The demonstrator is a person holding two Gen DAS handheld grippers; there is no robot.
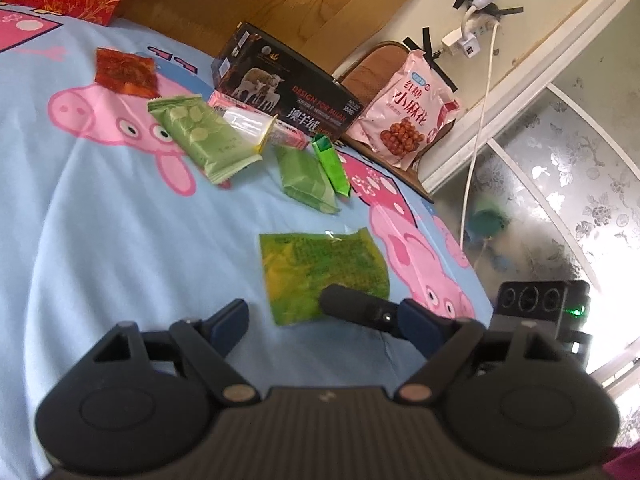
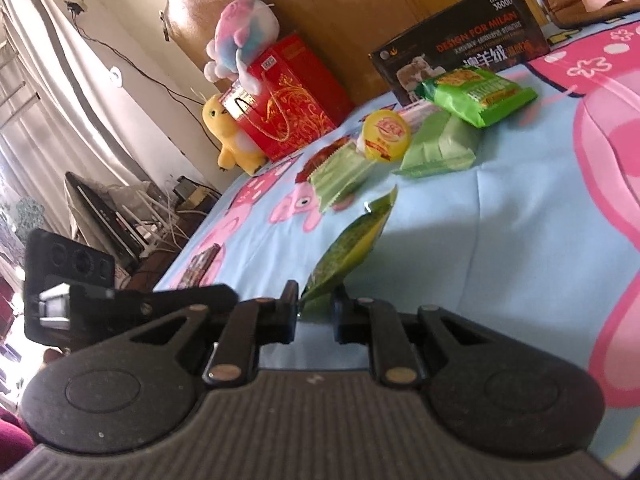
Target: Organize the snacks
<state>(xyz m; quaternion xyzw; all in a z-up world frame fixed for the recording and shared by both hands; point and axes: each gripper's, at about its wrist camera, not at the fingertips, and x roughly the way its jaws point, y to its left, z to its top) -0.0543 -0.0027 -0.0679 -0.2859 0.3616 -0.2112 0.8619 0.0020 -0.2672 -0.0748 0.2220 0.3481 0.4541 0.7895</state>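
Right gripper [image 2: 316, 312] pinched narrow on lower edge of green-yellow snack pouch [image 2: 352, 248], pouch tilted up off blue cartoon bedsheet [image 2: 500, 240], far end free. Same pouch seen from left wrist cam [image 1: 320, 272], right finger [image 1: 352, 304] lying over its near corner. Left gripper [image 1: 320, 314] wide open, nothing betw pads, hovering just short of pouch. Step in hand, prob: carry pouch over to snack cluster by dark box [image 1: 288, 92]. To do well: keep pinch firm but on seam only, contents crushable; lift clear of sheet before moving, since soft fabric can drag and wrinkle; keep left gripper out of the path. Surroundings: pale green wafer pack [image 1: 204, 136] overlapping pink carton [image 1: 260, 120], two smaller green packs [image 1: 308, 180] and [image 1: 332, 164] touching ea other just nearer, red spicy strip pack [image 1: 124, 70] apart to far left, yellow jelly cup [image 2: 386, 136] betw green packs in right view. Pink twist-snack bag [image 1: 404, 116] off bed on chair beyond box. Red gift bag [image 2: 288, 100] w/ plush toys [image 2: 236, 44] at headboard. In the way: the two small green packs sit directly betw pouch and box; approach from open sheet side. Dark packet [image 2: 202, 264] near bed edge, not yet gathered.
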